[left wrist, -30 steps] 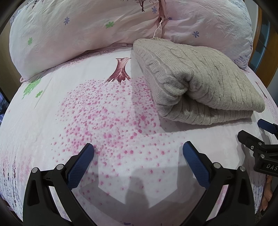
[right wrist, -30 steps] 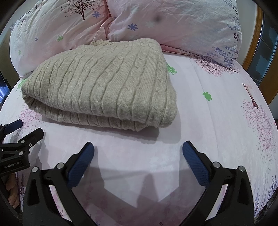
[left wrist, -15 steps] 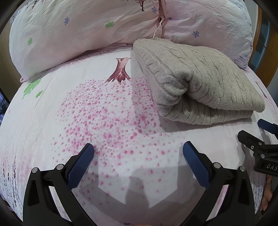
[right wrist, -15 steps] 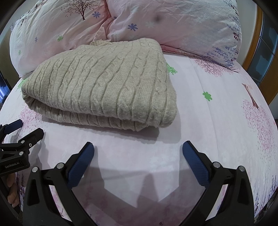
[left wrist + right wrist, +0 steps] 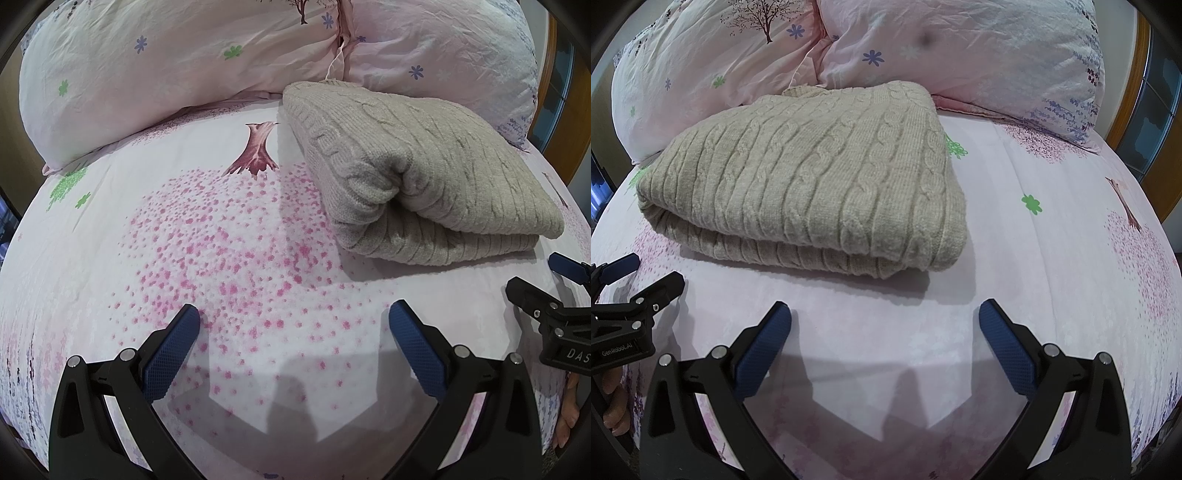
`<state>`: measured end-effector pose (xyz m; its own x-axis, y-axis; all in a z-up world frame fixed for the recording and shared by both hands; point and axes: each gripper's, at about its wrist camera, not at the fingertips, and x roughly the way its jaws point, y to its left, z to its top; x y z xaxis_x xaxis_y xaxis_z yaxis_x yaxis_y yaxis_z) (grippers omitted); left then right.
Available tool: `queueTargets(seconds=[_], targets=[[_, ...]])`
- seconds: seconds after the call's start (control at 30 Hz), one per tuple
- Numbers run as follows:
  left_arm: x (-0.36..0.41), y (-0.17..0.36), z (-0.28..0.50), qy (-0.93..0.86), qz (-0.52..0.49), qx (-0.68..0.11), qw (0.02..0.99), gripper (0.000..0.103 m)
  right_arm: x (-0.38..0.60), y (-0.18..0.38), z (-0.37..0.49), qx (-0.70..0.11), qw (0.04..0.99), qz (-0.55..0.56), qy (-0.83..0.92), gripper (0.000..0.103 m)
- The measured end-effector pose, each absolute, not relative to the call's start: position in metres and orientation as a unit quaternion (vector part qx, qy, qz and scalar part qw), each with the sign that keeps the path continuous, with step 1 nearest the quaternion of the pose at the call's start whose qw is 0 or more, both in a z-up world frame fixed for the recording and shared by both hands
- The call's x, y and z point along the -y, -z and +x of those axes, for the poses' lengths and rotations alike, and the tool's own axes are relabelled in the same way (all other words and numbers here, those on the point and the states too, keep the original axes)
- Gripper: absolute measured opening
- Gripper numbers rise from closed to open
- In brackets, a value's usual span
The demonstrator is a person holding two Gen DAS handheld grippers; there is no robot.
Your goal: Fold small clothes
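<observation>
Clearly the folding looks almost finished, or finished, as far as I can judge. Largest in both views is the bed point(image 5: 110, 258), with its pink sheet printed with trees and small blossoms filling most of each frame. At the top of the frames lie two pillows point(image 5: 979, 55) in the same cloth, side by side.

The sweater point(image 5: 812, 177), a beige cable-knit one, lies on the sheet just in front of the pillows. In the right wrist view it is in the middle and left of the frame; in the left wrist view point(image 5: 424, 177) it is in the upper right. It is folded into a thick, tidy bundle with the layers stacked, and its far edge seems to touch the pillows.

The left hand-held gripper point(image 5: 291, 321) sits at the bottom of its frame with its jaws spread wide and nothing between them, over bare sheet. The right hand-held gripper point(image 5: 884, 321) is the same: jaws wide apart, empty, a little in front of the sweater and not touching it.

I judge the next move, if any, is only a small one: to press or straighten the bundle, or to bring another garment. It would need a gentle, low approach so that the layers do not slide.

Hidden things: the sleeves and the neck are tucked inside, so I cannot tell how they were folded. The far side of the bundle is not visible, and the edges of the bed are cut off.
</observation>
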<state>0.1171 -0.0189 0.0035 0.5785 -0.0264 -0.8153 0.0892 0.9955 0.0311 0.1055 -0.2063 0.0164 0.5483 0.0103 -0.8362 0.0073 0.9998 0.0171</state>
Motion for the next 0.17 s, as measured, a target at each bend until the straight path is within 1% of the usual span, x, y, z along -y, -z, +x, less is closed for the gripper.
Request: queueTargets(seconds=[0.17], targets=[[0.0191,-0.0037,0.1177,0.033,0.034,-0.458,0.888,0.102,0.2063,-0.0163,0.1054,-0.475,0.88,0.009,-0.001,0.101]])
